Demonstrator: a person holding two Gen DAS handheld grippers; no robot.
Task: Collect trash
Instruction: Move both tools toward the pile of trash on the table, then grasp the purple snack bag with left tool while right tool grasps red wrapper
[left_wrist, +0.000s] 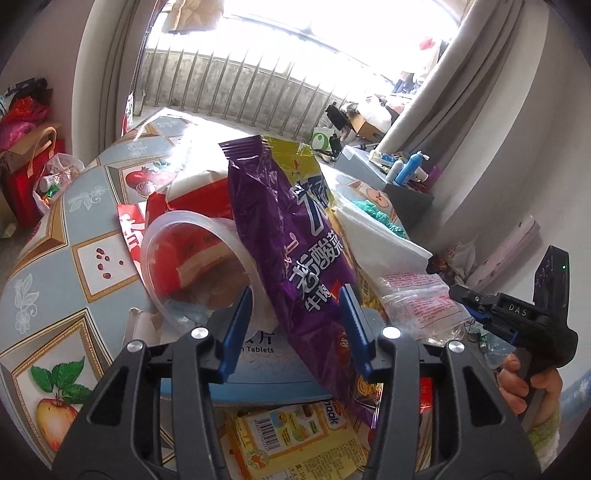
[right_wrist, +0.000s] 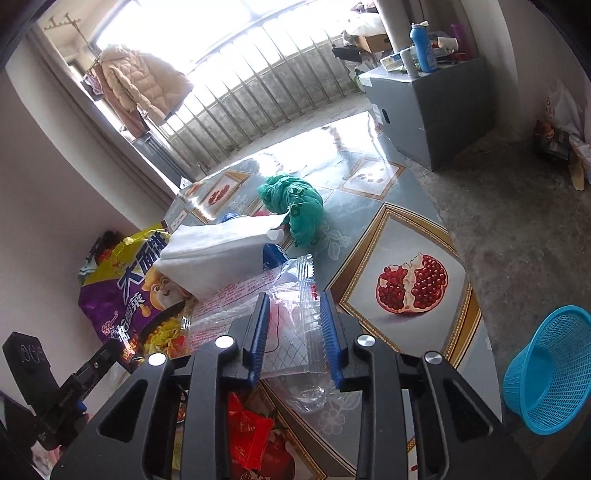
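purple snack bag (left_wrist: 291, 258) atop trash heap, between your L gripper (left_wrist: 299, 325) jaws, contact unclear | clear wrapper (right_wrist: 291, 325) between R gripper (right_wrist: 295, 332) jaws, narrow, grip unclear | clear tub (left_wrist: 192, 266), white pack (right_wrist: 221, 254), green bag (right_wrist: 295, 206) nr | fruit-print worktop (right_wrist: 406, 236) | blue basket (right_wrist: 554, 369) on floor R

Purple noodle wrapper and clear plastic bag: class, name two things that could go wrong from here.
1. The purple noodle wrapper leans on the clear tub; the left tool may drag the tub along.
2. The clear plastic bag between the right tool pads looks thin and slippery, and may slide out before reaching the blue basket.
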